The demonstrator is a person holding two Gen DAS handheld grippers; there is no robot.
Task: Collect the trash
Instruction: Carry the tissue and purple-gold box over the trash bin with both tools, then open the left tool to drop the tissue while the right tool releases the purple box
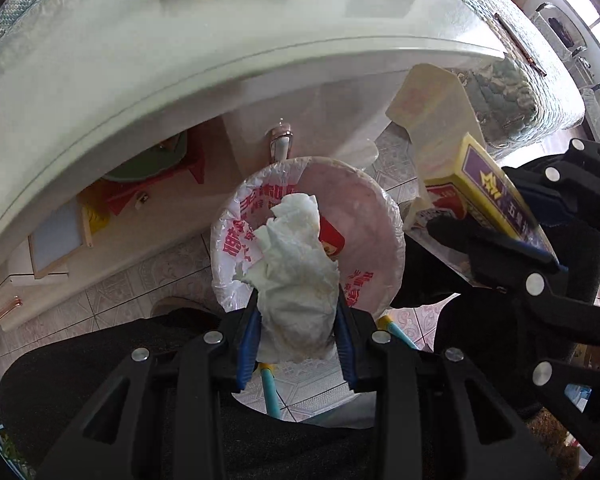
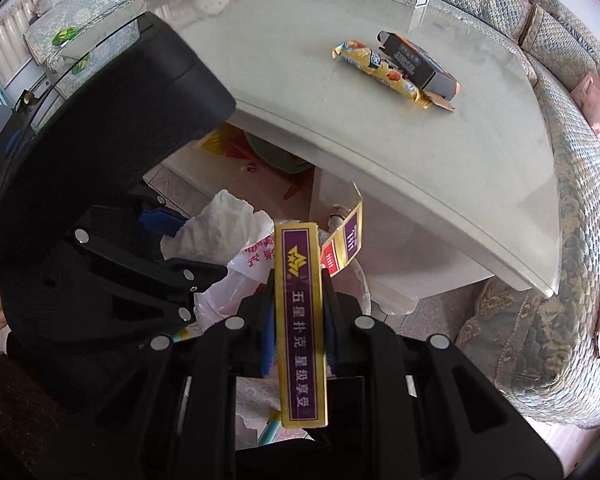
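Two hand-held grippers hang over one lined trash bin (image 1: 312, 236), each carrying a piece of rubbish. The left hand-held gripper (image 1: 298, 320) points straight down, its blue pads pinching a crumpled white tissue (image 1: 296, 272) that sits squarely above the bin's open mouth, directly beyond the fingertips. The right hand-held gripper (image 2: 300, 312) is clamped tight on a flat gold and purple card box (image 2: 300, 320). The box's long axis runs along the fingers, its open flap (image 2: 346, 240) at the far end, and it tilts down towards the bin.

The bin lies straight ahead of the left hand-held gripper and ahead and slightly left of the right one, so the left looks nearer to letting go cleanly. The right appears to sit over the rim, and may need to reach inward first.

The left wrist view shows the bin's whole rim, with its printed plastic liner and a red item already inside. The right wrist view hides most of that, but alone shows what remains on the table (image 2: 460, 184): a yellow snack wrapper (image 2: 380, 72) and a dark carton (image 2: 420, 64) lying touching, well beyond both hand-held grippers.
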